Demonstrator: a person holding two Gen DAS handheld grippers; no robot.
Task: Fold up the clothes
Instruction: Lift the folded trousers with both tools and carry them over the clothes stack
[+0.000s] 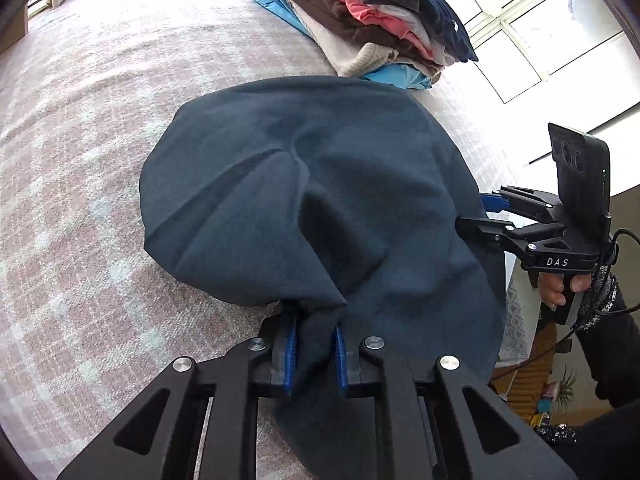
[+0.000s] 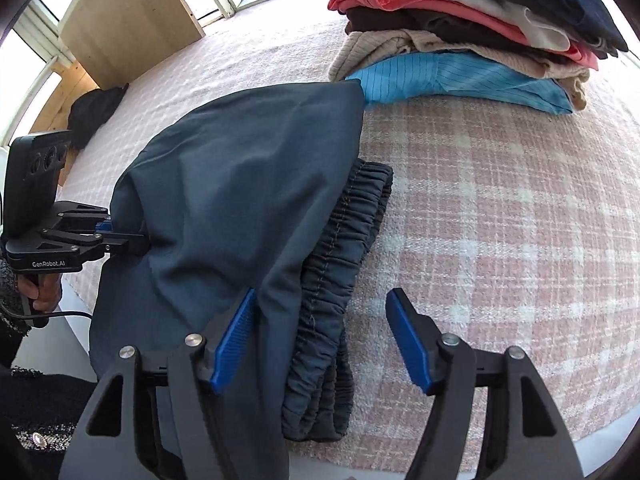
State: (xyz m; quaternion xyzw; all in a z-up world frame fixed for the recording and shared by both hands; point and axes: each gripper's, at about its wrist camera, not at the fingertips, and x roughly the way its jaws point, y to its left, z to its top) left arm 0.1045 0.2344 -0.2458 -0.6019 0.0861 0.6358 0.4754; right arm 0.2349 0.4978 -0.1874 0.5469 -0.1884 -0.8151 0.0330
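Slate-blue trousers [image 2: 240,184] are lying folded on the pink checked bedspread [image 2: 500,208], near the clothes stack [image 2: 460,32]. My left gripper [image 1: 314,354] is pinching their fabric; my right gripper [image 2: 320,340] is gaping wide over the elastic waistband [image 2: 344,248].

Strong daylight pours through the windows [image 1: 540,40] behind the stack of folded clothes [image 1: 372,20], and the panes are blown out to white. The bedspread [image 2: 500,200] below the stack is evenly lit with soft shadows. Fisheye curvature bends both views, whose corners go dark.
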